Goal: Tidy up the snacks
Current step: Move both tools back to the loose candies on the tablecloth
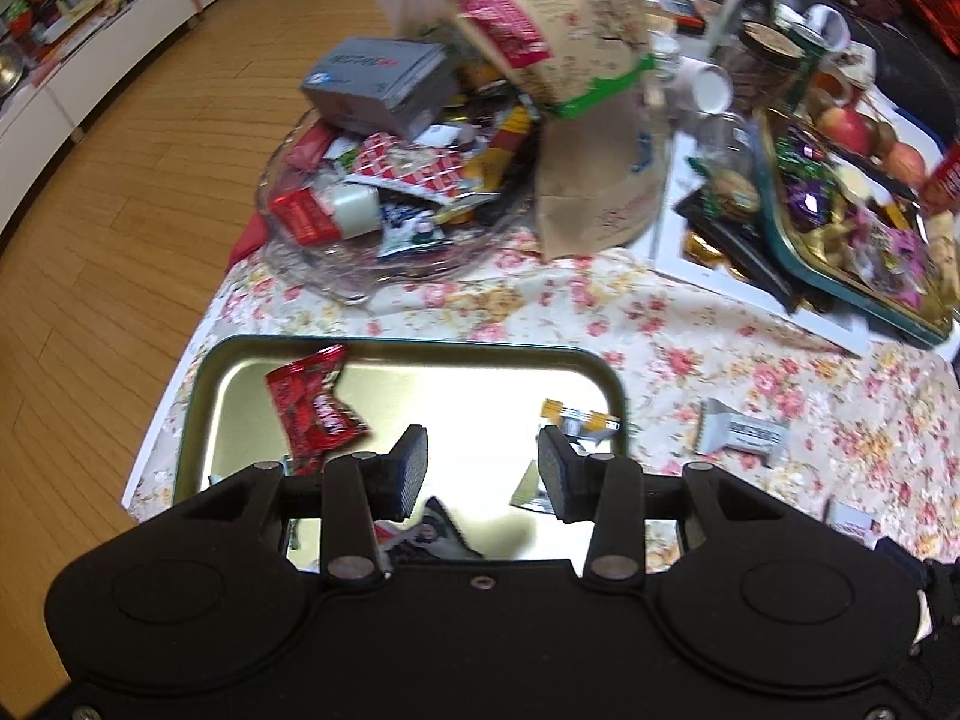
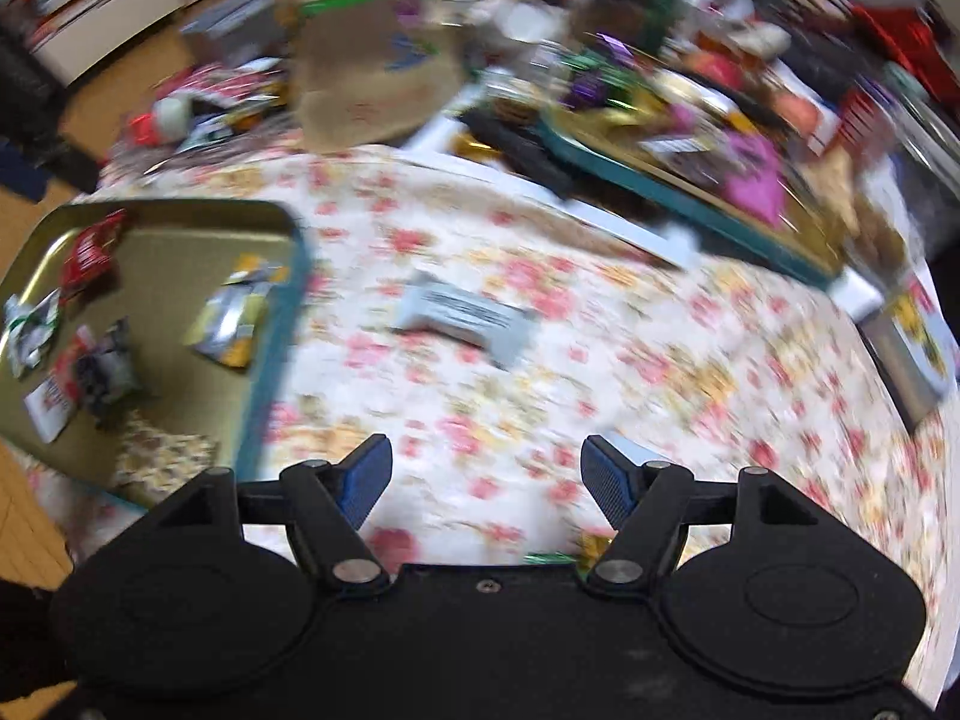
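Note:
A green-rimmed metal tray [image 1: 420, 345] lies on the floral tablecloth and holds a red snack pack [image 1: 315, 405], a yellow-and-silver pack [image 1: 579, 417] and a dark pack [image 1: 432, 531]. My left gripper [image 1: 483, 468] hovers over the tray, open and empty. The tray also shows at the left of the blurred right wrist view [image 2: 282, 300]. A grey snack wrapper [image 2: 462, 315] lies on the cloth right of the tray; it also shows in the left wrist view [image 1: 741, 435]. My right gripper [image 2: 486, 483] is open and empty above the cloth, nearer than the wrapper.
A glass bowl [image 1: 300, 264] heaped with snacks and a grey box [image 1: 378, 81] stands behind the tray. A brown paper bag [image 1: 594, 120] stands beside it. A teal tray [image 1: 840, 282] of sweets sits at the right on a white board. The table edge and wooden floor are left.

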Demonstrator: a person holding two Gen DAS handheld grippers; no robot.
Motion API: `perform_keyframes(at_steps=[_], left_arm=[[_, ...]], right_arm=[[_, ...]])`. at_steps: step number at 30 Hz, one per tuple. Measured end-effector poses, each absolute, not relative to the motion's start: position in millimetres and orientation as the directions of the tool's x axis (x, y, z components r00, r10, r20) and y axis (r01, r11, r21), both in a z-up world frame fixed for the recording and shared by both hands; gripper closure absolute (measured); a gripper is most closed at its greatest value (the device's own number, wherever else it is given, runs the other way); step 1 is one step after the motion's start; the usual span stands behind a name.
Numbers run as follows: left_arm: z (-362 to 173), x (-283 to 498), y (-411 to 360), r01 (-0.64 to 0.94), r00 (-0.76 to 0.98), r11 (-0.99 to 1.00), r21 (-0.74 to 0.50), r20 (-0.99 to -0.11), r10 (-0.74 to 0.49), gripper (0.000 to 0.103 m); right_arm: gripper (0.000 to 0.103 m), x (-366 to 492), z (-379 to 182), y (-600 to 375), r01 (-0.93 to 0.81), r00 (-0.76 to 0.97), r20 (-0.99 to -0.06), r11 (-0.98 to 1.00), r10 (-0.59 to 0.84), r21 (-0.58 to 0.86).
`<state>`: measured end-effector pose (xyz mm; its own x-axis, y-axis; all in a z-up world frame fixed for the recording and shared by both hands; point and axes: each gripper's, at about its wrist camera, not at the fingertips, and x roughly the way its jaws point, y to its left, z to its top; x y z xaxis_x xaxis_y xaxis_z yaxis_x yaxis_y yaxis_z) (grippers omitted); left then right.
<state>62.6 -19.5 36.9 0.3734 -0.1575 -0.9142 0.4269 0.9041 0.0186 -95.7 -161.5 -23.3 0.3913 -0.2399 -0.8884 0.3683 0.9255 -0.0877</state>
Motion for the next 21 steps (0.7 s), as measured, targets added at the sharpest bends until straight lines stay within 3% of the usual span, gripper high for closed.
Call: perform_keyframes(at_steps=[12, 21], left_arm=[[29.5, 6.7, -84.2, 0.611, 0.348, 0.789, 0.061, -0.916, -0.198, 0.053], [11.1, -28.8, -119.4, 0.706, 0.283, 0.704, 0.07, -0.94, -0.19, 0.053]], right_arm=[[0.031, -141.5, -31.6, -233.8, 0.536, 0.353, -0.878, 0.839, -0.323, -0.093], [0.031, -169.9, -48.6, -257.4, 0.59, 0.33, -0.909, 0.807, -0.255, -0.012]])
